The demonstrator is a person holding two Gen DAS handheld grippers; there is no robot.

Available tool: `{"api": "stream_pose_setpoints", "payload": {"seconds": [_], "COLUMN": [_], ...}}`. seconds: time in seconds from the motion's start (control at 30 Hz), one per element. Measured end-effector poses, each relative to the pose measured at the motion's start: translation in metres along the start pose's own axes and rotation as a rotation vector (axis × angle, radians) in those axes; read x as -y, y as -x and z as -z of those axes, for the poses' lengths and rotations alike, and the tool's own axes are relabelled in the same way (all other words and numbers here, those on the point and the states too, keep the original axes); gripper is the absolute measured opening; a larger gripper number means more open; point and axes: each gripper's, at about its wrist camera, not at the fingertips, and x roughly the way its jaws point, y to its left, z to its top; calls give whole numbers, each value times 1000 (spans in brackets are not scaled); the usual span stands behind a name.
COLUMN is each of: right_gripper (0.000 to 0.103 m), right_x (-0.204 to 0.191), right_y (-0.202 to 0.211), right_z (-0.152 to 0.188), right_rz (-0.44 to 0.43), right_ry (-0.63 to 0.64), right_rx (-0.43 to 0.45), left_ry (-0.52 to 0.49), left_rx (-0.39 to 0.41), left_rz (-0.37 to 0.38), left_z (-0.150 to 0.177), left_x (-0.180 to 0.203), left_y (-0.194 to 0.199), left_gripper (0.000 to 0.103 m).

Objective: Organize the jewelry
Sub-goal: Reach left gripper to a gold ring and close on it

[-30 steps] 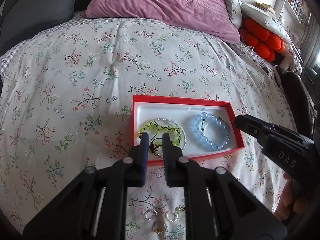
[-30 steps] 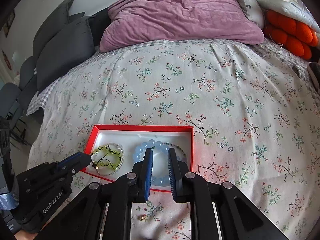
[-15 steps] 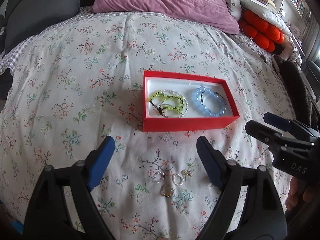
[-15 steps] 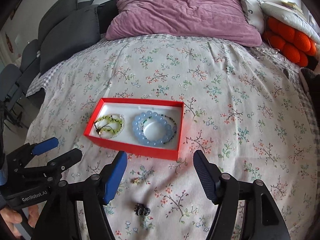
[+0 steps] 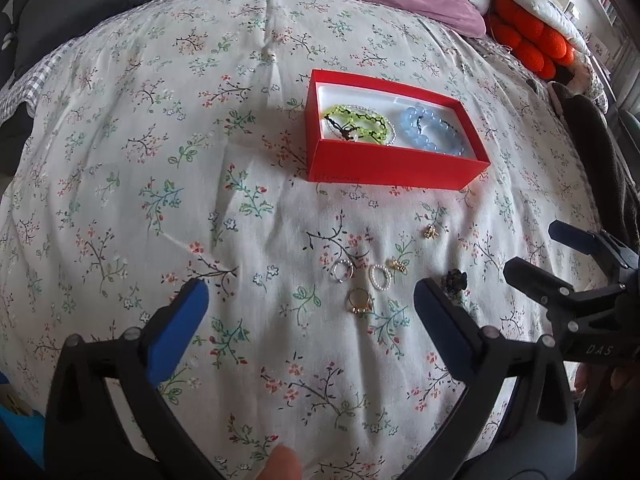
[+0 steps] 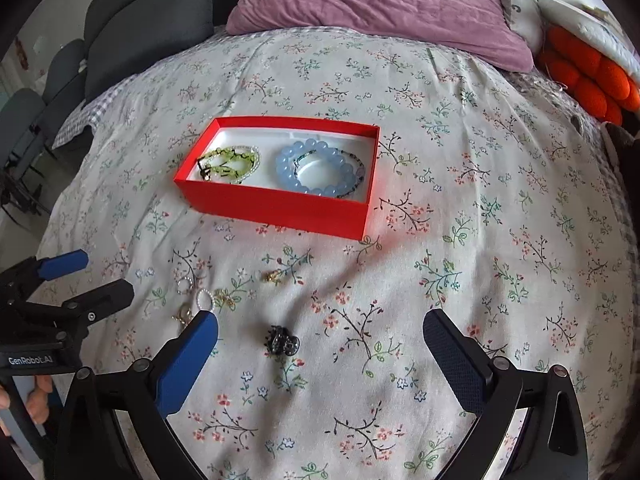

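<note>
A red box (image 5: 394,168) (image 6: 280,204) lies on the floral bedspread, holding a green bead bracelet (image 5: 356,124) (image 6: 230,164) and a blue bead bracelet (image 5: 432,134) (image 6: 320,168). In front of it lie a silver ring (image 5: 343,270), a pearl ring (image 5: 380,277), a gold ring (image 5: 359,300), two small gold pieces (image 5: 430,231) (image 5: 397,265) and a black piece (image 6: 282,342). My left gripper (image 5: 311,296) hovers over the rings and my right gripper (image 6: 320,326) over the black piece. Both sets of jaws are opening wide and hold nothing.
A purple pillow (image 6: 384,4) and dark grey cushions (image 6: 148,28) line the far side of the bed. Orange cushions (image 5: 532,42) sit at the right. A dark garment (image 5: 600,152) drapes over the right edge. A person's hand (image 6: 36,396) grips the left handle.
Both grippers have drawn back from the red box toward the near side of the bed. Their jaws went from nearly shut to wide apart. Both bracelets stay in the box.
</note>
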Motion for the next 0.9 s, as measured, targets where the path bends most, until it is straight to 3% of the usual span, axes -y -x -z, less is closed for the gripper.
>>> {"api": "stream_pose_setpoints", "payload": {"seconds": [0.27,0.47,0.73,0.9], "right_gripper": [103,103,103,103], "right_x": [6,8,13,12], "right_y": [-7,-14,-47,-52], "right_z": [19,41,71,77], "right_rz": [15,8,-32,-35], "right_ry": [30,80,107,132], "right_rx": [-39,-38,-115,-65], "left_ry": [-45,-49,-225,-251], "left_rx": [-11,24,35,98], "left_rz": [-18,-12,-26,-17], "left_z": [18,40,68,69], "left_x": [-3,-12,2,5], "left_y": [-9,-18,-45,-47], "left_gripper": [102,102,102,102]}}
